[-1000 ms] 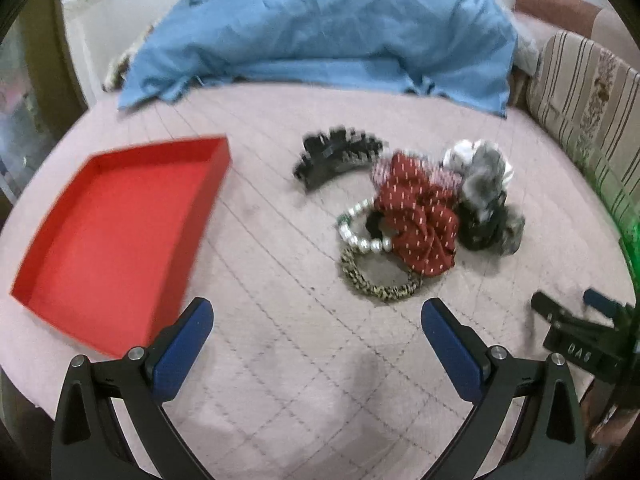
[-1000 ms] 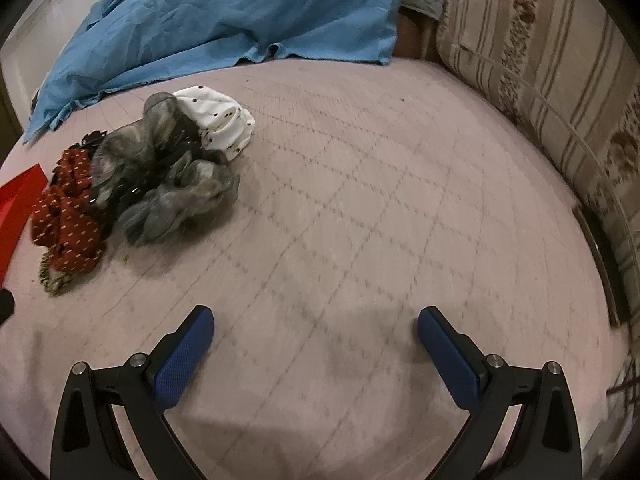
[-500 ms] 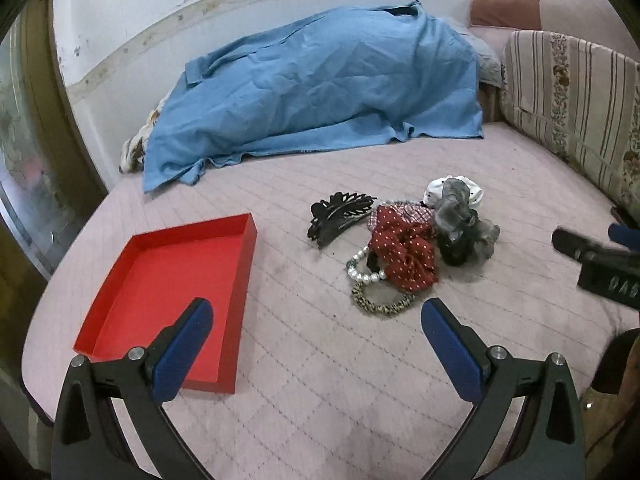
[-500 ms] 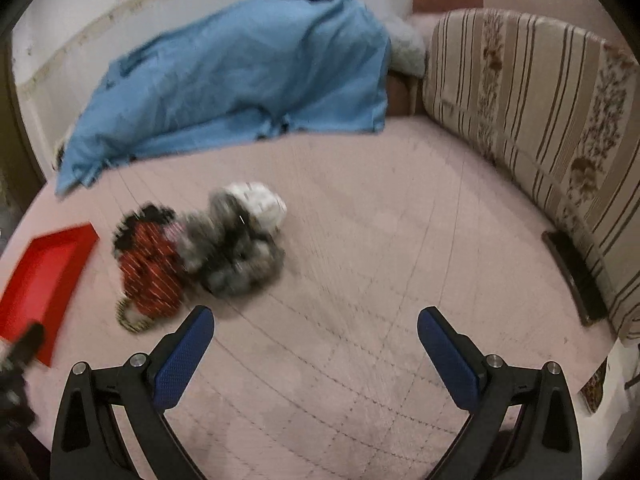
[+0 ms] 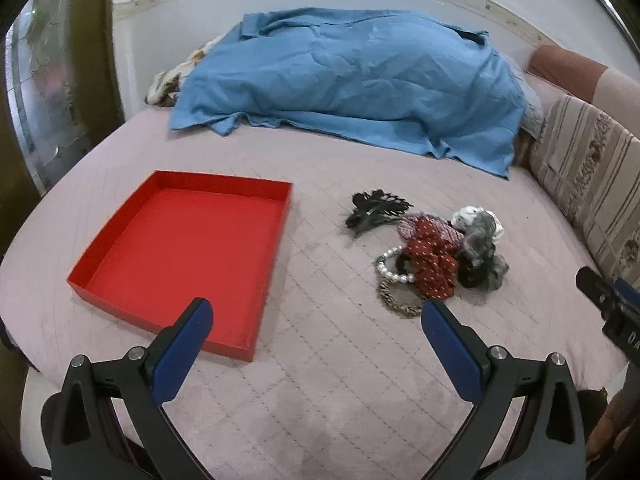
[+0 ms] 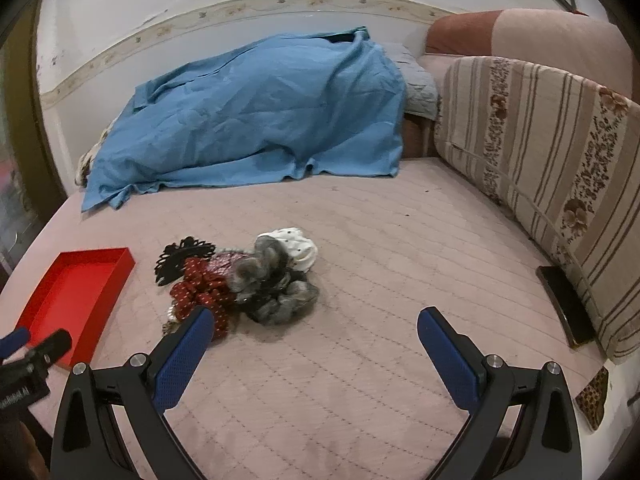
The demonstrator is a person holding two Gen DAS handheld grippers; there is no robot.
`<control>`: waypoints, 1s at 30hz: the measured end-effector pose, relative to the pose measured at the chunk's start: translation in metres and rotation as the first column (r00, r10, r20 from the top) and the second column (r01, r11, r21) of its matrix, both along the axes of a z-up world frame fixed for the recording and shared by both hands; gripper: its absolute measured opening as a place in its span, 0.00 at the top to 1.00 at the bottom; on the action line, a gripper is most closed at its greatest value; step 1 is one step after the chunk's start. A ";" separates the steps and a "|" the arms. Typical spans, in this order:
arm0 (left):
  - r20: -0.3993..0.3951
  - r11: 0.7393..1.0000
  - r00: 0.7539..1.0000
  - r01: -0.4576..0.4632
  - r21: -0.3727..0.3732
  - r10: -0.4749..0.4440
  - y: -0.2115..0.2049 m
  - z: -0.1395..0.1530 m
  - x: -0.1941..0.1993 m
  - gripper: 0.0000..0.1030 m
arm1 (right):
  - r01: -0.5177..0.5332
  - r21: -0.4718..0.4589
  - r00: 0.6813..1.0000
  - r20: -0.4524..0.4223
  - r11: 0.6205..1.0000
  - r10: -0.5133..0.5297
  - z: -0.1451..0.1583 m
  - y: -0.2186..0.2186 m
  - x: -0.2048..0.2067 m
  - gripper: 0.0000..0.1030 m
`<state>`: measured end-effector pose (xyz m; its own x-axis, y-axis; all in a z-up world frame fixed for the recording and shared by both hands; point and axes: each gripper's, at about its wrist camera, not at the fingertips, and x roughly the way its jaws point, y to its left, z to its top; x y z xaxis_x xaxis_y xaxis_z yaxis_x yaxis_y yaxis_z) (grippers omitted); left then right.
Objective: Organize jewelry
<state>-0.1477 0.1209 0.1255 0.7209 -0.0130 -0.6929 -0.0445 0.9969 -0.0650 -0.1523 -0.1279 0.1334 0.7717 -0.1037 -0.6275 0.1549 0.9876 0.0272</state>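
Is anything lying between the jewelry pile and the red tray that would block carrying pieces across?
Nothing visible does. Only bare pink quilt separates the red tray from the pile; the black claw clip and pearl bracelet sit on the pile's tray-facing edge.

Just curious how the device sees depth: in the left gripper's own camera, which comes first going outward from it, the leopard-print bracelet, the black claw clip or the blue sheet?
1. Leopard-print bracelet, just ahead of the left gripper, near its right finger.
2. Black claw clip, farther up the bed, right of the red tray.
3. Blue sheet, at the far wall.
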 end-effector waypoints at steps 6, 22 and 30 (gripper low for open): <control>0.031 0.998 0.999 -0.009 0.068 0.007 0.000 0.002 -0.002 0.00 | -0.023 -0.004 0.999 -0.024 1.000 0.023 -0.006 0.009 0.004 0.00; -0.118 0.998 0.991 0.060 0.024 -0.057 -0.007 -0.029 0.015 0.00 | -0.033 0.039 0.996 -0.082 0.999 0.036 -0.026 0.007 0.017 0.00; -0.142 0.996 0.987 0.082 0.046 -0.074 -0.015 -0.036 0.019 0.00 | -0.021 0.076 0.994 -0.106 0.997 0.029 -0.038 -0.002 0.022 0.00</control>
<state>-0.1284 0.1061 0.0897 0.6149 -0.0270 -0.7881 0.0285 0.9995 -0.0120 -0.1298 -0.1298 0.0949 0.7011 -0.0350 -0.7122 0.1365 0.9869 0.0858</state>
